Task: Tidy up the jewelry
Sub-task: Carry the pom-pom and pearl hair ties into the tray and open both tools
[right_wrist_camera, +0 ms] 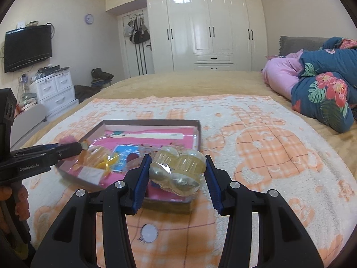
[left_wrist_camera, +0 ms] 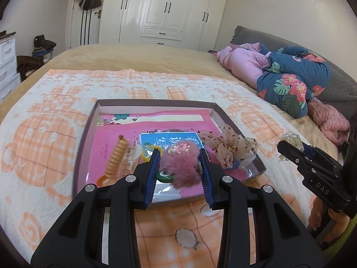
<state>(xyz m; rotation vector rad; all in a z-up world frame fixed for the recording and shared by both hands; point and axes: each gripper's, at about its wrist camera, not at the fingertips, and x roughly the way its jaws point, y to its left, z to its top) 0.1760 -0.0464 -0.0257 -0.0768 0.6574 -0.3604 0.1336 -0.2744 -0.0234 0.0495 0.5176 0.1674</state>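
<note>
Left wrist view: my left tool (left_wrist_camera: 180, 156) grips a fluffy pink pom-pom hair clip (left_wrist_camera: 181, 170) right above the shallow brown cardboard tray (left_wrist_camera: 154, 102). My right tool (right_wrist_camera: 177, 164) pinches a clear yellowish claw clip (right_wrist_camera: 177, 170) over the tray's near right corner.

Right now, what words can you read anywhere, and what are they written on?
"DAS": on the black body of the right gripper, seen from the left wrist.
"GenRobot.AI": on the side of the left gripper, seen from the right wrist.
Large characters on the blue card in the box: too blurred to read.
</note>
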